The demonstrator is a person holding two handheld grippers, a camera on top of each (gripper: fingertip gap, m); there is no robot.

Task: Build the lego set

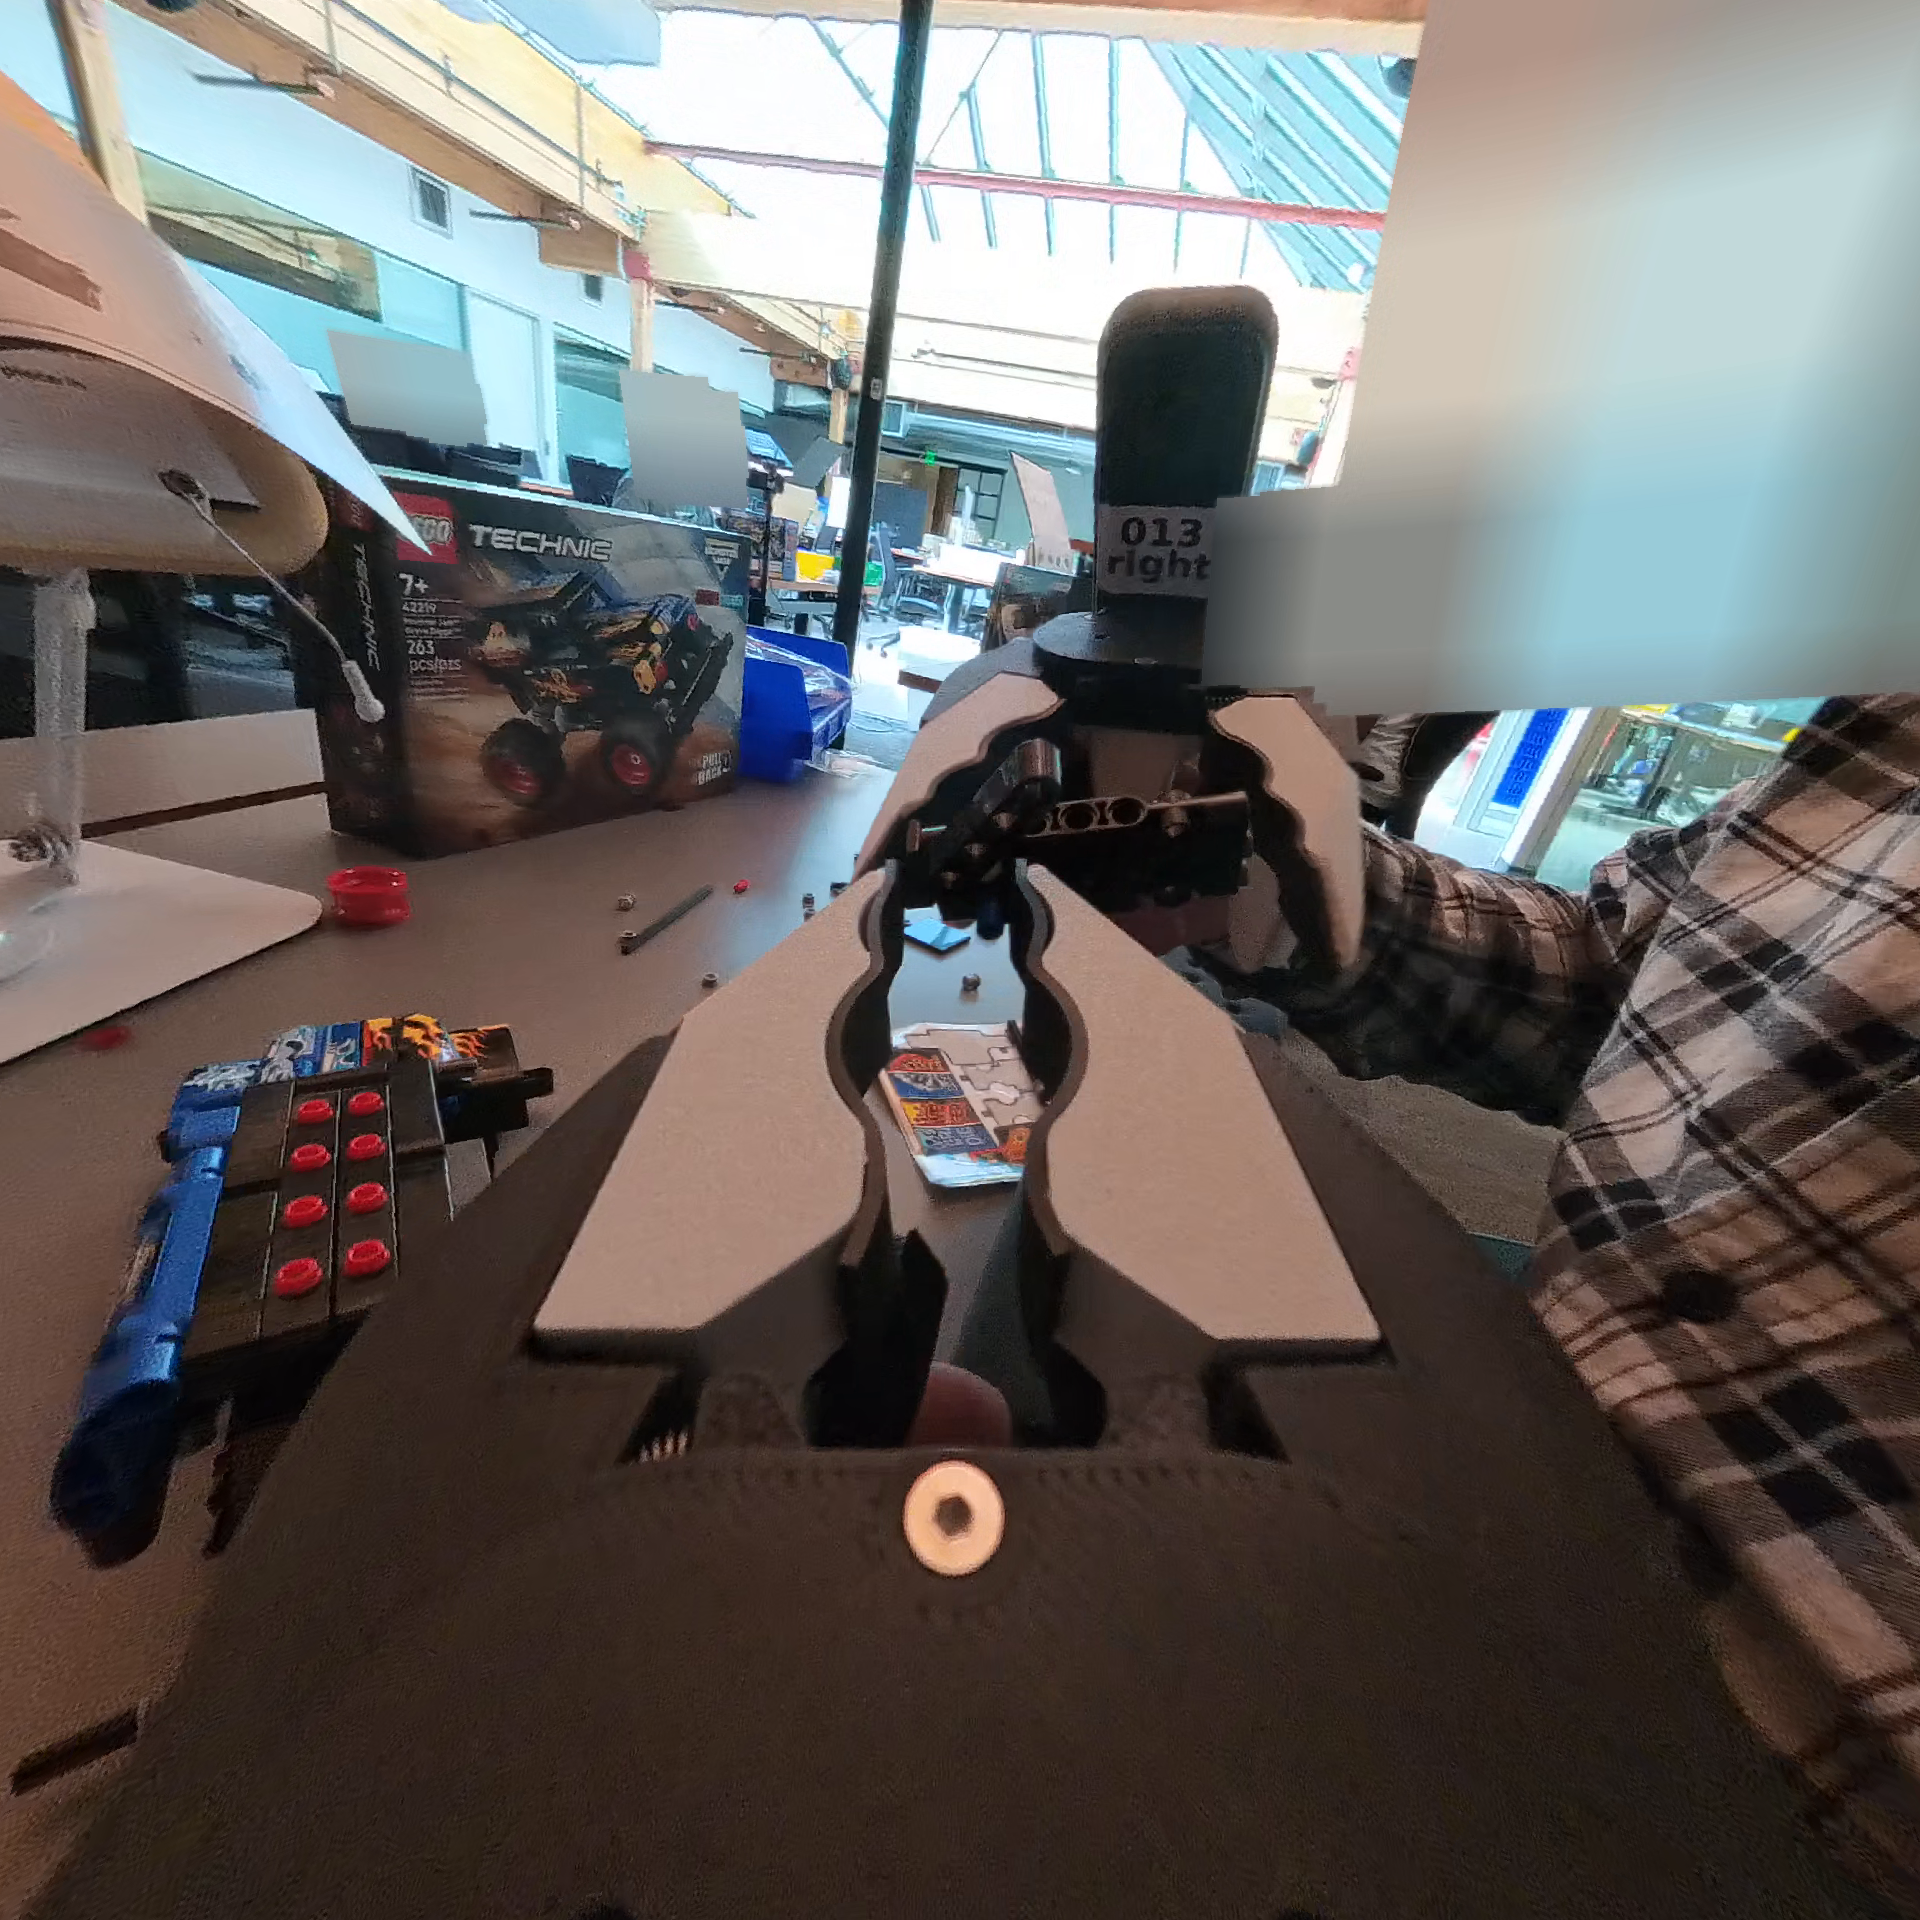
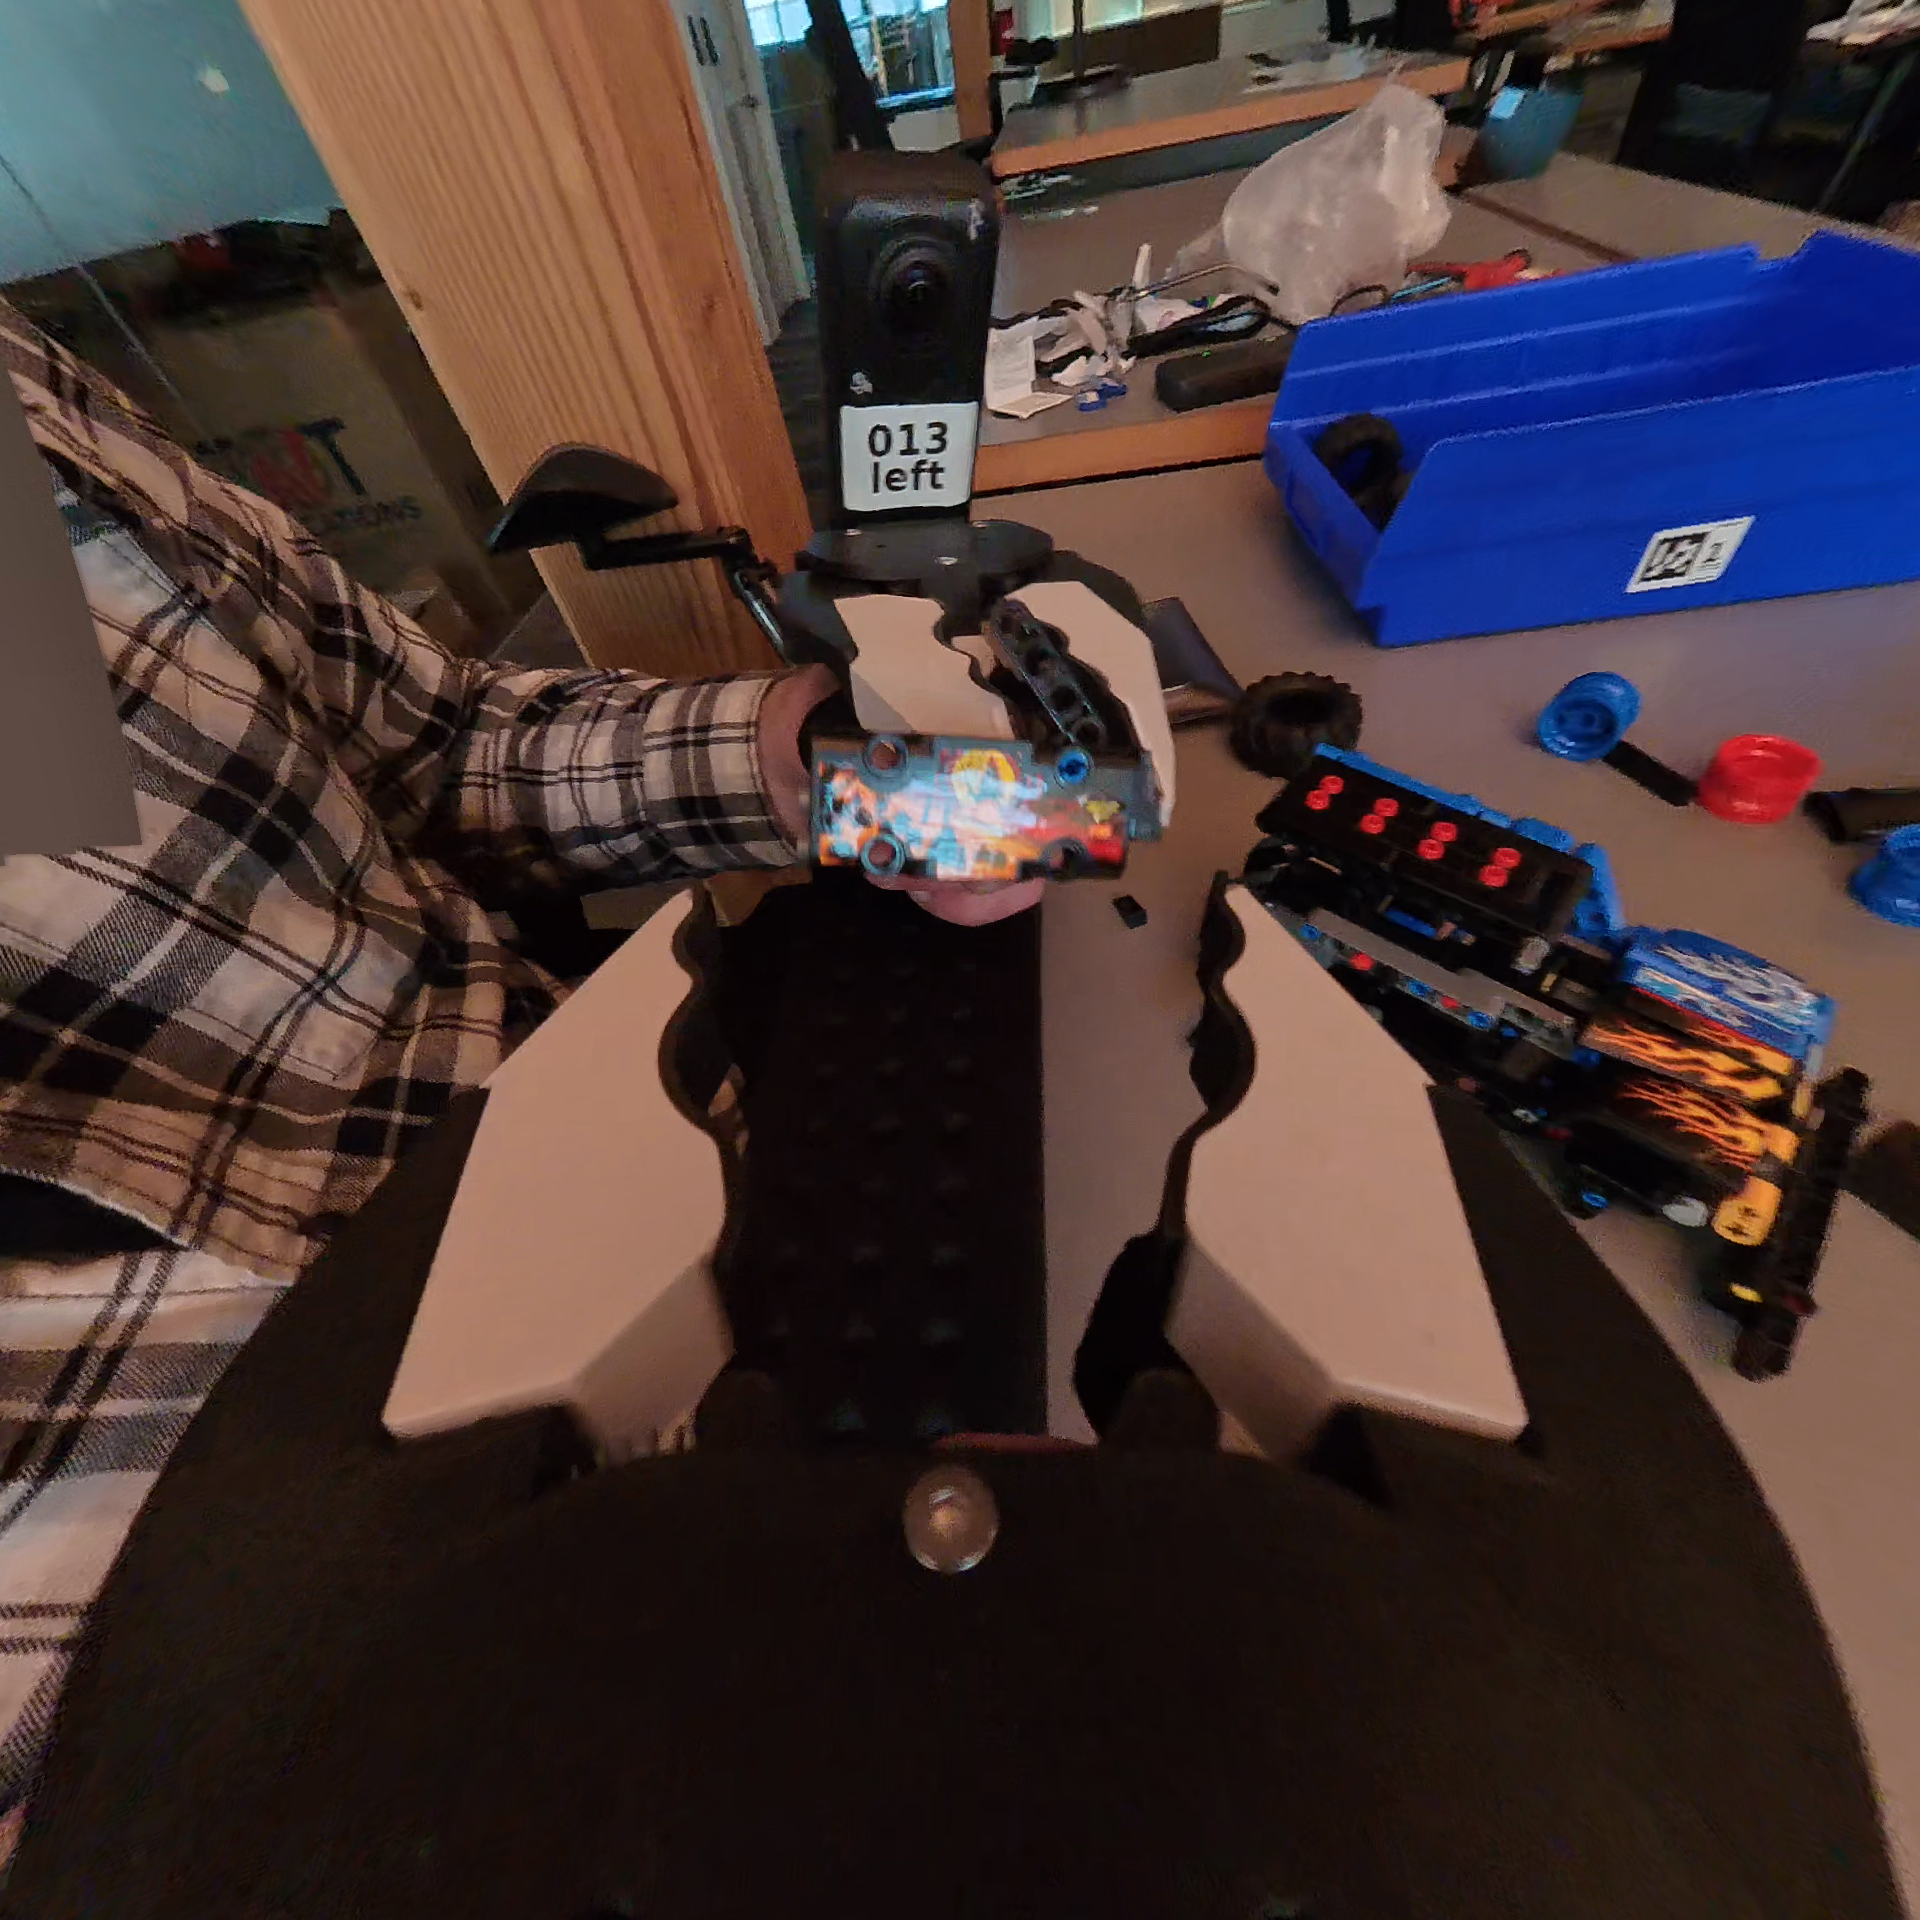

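My left gripper is shut on a black Technic sub-assembly and holds it above the table. In the right wrist view this piece shows a colourful stickered panel, gripped by the left gripper. My right gripper is open and empty, facing the piece a short way off; in the left wrist view the right gripper has its fingers spread on either side of the piece. The part-built truck body, black and blue with red pins and flame stickers, lies on the table.
The set's box and a blue bin stand at the back. A red hub, a blue hub, a black tyre, a black axle and a sticker sheet lie about. A white lamp base is left. Less than 4 cm separates the two grippers' tips. The blue hub is about equally far from each gripper, around 30 centimeters.
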